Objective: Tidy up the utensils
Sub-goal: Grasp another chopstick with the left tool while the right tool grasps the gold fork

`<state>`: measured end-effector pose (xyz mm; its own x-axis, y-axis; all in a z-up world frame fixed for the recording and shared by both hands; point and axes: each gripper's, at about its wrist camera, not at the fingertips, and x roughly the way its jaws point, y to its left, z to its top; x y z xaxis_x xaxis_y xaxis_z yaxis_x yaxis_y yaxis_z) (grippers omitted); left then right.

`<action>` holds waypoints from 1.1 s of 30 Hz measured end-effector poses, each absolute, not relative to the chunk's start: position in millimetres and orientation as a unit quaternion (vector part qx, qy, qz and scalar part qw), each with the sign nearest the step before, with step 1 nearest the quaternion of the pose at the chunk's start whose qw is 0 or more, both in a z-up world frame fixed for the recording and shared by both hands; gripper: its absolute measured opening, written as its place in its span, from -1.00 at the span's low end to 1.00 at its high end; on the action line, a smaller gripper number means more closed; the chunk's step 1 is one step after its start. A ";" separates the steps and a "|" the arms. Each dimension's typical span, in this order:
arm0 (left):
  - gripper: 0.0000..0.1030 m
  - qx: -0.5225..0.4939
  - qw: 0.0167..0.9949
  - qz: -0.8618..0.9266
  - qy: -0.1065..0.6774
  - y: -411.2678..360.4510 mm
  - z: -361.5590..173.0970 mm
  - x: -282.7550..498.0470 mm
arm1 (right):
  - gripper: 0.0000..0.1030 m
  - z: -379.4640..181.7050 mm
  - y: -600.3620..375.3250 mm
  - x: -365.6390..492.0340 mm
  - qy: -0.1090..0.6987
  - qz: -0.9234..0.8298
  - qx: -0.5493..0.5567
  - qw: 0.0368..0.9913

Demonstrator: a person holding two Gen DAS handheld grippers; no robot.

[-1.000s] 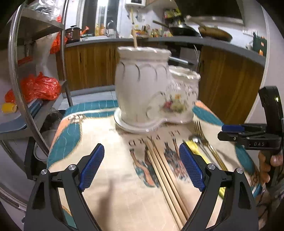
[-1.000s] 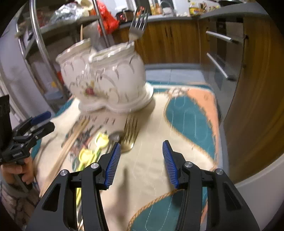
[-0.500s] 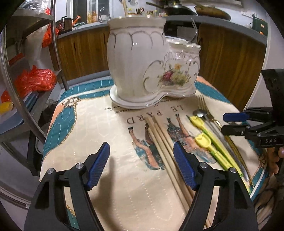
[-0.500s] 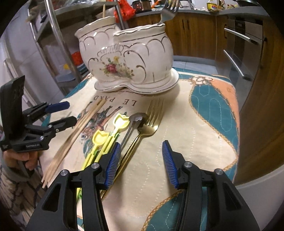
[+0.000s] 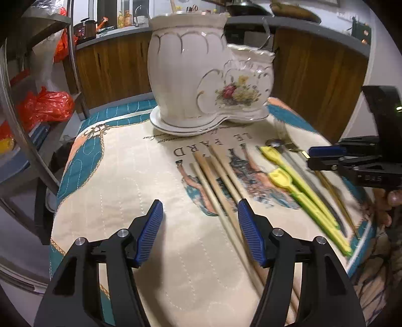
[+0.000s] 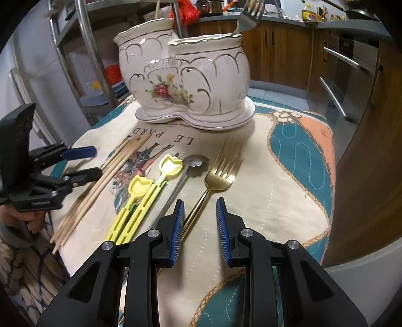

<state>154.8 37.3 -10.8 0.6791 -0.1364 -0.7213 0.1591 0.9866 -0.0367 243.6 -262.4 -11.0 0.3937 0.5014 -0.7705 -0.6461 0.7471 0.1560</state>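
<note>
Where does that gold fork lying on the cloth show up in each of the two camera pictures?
Left wrist view: the gold fork lies at the far right, blurred, mostly hidden behind the right gripper.
Right wrist view: it lies in the middle, tines toward the holder, its handle running down between the gripper's fingers.
Shared landmark: the white flowered utensil holder at the back of the cloth.

On the table [image 6: 289,201] lay four wooden chopsticks [image 6: 110,173], two yellow tulip-headed spoons [image 6: 150,186], one silver spoon [image 6: 186,173] and one gold fork [image 6: 218,171]. One two-pot ceramic holder [image 6: 191,83] held one silver fork [image 6: 247,17] and one stick [image 6: 157,8].
</note>
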 end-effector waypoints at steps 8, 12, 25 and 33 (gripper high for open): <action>0.19 0.008 0.916 -0.068 0.395 38.2 -15.6 143.7 | -0.46 -12.2 -262.3 240.8 0.428 0.346 -0.089 0.830; 0.06 -0.001 0.917 -0.061 0.394 42.3 -15.9 142.4 | -0.46 -12.8 -260.4 239.4 0.428 0.346 -0.092 0.830; -0.24 0.061 0.901 -0.072 0.423 34.0 -13.9 144.5 | -0.61 -13.4 -254.7 237.8 0.428 0.364 -0.119 0.819; -0.54 0.091 0.874 -0.087 0.469 38.4 -8.8 157.4 | -0.75 -7.9 -268.4 243.9 0.464 0.353 -0.166 0.796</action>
